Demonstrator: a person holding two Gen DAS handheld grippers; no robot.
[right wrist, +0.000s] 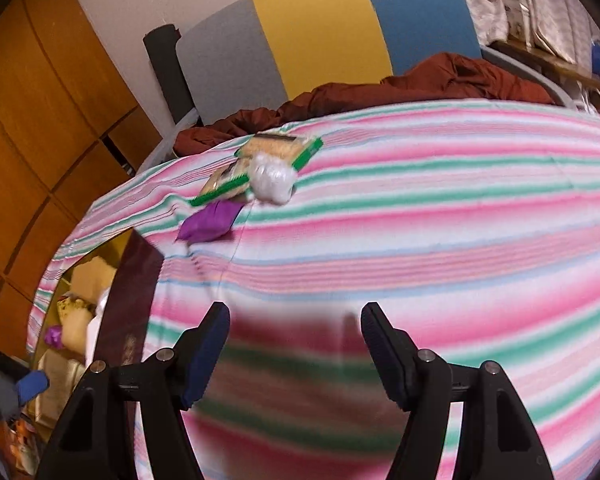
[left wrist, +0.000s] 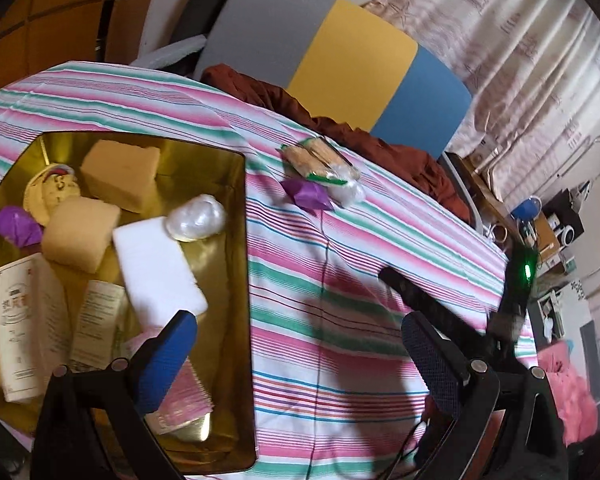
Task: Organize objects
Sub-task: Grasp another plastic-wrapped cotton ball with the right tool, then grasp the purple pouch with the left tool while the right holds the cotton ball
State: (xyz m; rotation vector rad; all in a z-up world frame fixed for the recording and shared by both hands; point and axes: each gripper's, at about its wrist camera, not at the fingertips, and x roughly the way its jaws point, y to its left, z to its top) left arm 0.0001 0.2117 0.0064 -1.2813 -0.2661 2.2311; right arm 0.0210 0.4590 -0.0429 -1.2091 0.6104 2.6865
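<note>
- Striped cloth [left wrist: 340, 288]: pink, green and white bands cover the whole work surface. It lies mostly bare; only one small cluster of loose items sits toward 12 o'clock in the left wrist view.
- Gold tin [left wrist: 242, 280]: an open rectangular container at 9 o'clock in the left wrist view, shiny inside. It already holds tan sponge blocks, a white foam block, printed cartons, a purple packet and a clear-wrapped ball. Judgement: sorting is well advanced, and the tin is the collecting point.
- Left gripper [left wrist: 300, 360]: jaws wide apart and empty. One blue-padded finger hangs over the tin's near corner, the other over the cloth.
- Right gripper [right wrist: 294, 356]: jaws wide apart and empty above bare cloth, facing the loose cluster at 12 o'clock in its own view, well apart from it. This view is blurred.
- Cracker pack [right wrist: 276, 148]: flat, clear wrapper with green edging, tan biscuits visible; farthest item in the cluster.
- Wrapped ball [right wrist: 271, 182]: crinkled clear film, whitish, touching the cracker pack's near edge.
- Purple packet [right wrist: 210, 222]: small, glossy, nearest to the tin, just beside the other two.
- Step in hand, as judged: reaching for the remaining items. The next move calls for advancing the right gripper, straddling one item and closing gently; the film looks slippery and the biscuits crushable.
</note>
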